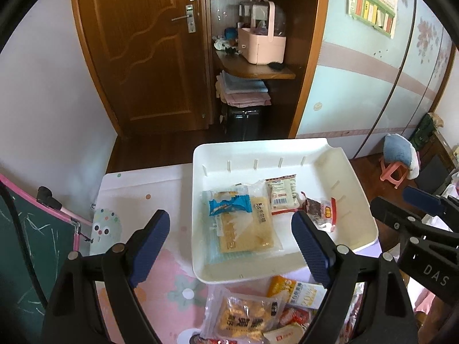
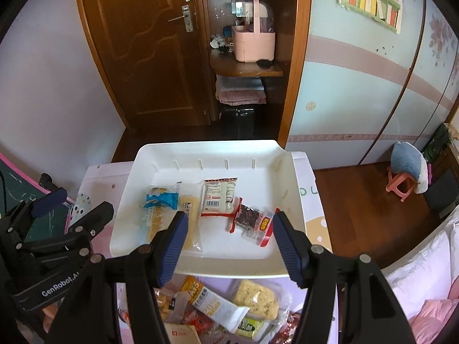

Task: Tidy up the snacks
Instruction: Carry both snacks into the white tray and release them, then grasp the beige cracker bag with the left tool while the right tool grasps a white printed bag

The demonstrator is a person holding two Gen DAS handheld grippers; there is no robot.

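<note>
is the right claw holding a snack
No, the right claw is open and empty above the tray, with snacks lying below it.

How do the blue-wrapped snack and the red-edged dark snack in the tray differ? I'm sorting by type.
The blue-wrapped snack has an opaque blue wrapper; the red-edged dark snack shows dark contents through clear film. The blue one lies at the tray's left, atop a yellow packet; the dark one lies right, on the floor. Both are sealed.

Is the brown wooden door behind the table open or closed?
Closed. The door sits flush in its frame, and no gap shows beside its handle.
</note>
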